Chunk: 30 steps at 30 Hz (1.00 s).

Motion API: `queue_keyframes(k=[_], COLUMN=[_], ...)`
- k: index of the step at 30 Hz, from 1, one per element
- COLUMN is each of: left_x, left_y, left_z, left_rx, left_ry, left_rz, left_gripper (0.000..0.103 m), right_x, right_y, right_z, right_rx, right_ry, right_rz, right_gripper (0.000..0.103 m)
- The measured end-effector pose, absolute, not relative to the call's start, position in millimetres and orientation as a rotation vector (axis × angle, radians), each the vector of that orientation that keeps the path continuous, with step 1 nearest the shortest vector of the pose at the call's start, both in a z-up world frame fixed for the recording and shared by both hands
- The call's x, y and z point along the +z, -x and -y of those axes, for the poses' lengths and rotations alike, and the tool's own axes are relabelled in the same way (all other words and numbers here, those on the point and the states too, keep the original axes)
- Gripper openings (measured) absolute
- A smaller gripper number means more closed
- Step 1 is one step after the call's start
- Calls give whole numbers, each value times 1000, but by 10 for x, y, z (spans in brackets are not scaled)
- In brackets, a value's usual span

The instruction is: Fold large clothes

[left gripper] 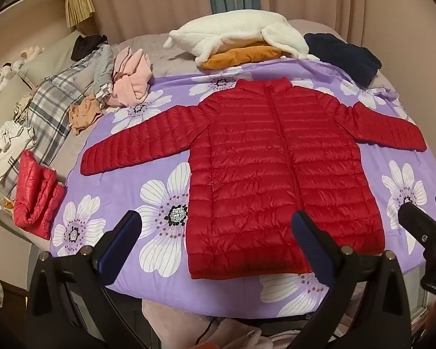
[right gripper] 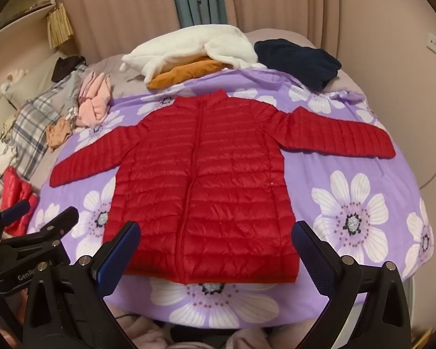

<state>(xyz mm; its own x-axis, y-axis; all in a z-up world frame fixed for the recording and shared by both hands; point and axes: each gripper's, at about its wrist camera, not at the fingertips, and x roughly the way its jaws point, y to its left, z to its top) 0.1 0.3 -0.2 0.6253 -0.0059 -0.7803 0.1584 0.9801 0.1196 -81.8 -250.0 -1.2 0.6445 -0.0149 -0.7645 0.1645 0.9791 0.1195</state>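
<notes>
A red quilted puffer jacket lies flat and zipped on a purple flowered bedspread, both sleeves spread sideways, collar at the far side. My left gripper hovers open above the near hem, toward the jacket's left half, with nothing between its blue pads. My right gripper hovers open over the hem's middle and right half, also holding nothing. Each gripper shows at the edge of the other's view: the right gripper and the left gripper.
A folded red puffer piece lies at the bed's left edge. Plaid, pink and tan clothes are heaped at the left. A white fleece over an orange garment and a dark navy garment sit at the far side. Curtains hang behind.
</notes>
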Motion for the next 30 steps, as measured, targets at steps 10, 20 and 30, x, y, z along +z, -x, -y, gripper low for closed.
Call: queue_keyframes(k=[10,20,30], left_x=[-21,-26,-48], left_y=[-14,-18,-5], left_z=[59,92,104], left_rx=[-88,-91,-103], left_ry=[-199,-194,-189], left_rz=[-883,-886,-887], left_gripper=[103,103,103], right_x=[-8,-16,-20], right_y=[818,822,821], right_z=[2507,2502,2506], right_rx=[-98,-98,-99], right_ry=[-187,-189,-191], right_rz=[-872,-868,-869], right_gripper=[102,102,102])
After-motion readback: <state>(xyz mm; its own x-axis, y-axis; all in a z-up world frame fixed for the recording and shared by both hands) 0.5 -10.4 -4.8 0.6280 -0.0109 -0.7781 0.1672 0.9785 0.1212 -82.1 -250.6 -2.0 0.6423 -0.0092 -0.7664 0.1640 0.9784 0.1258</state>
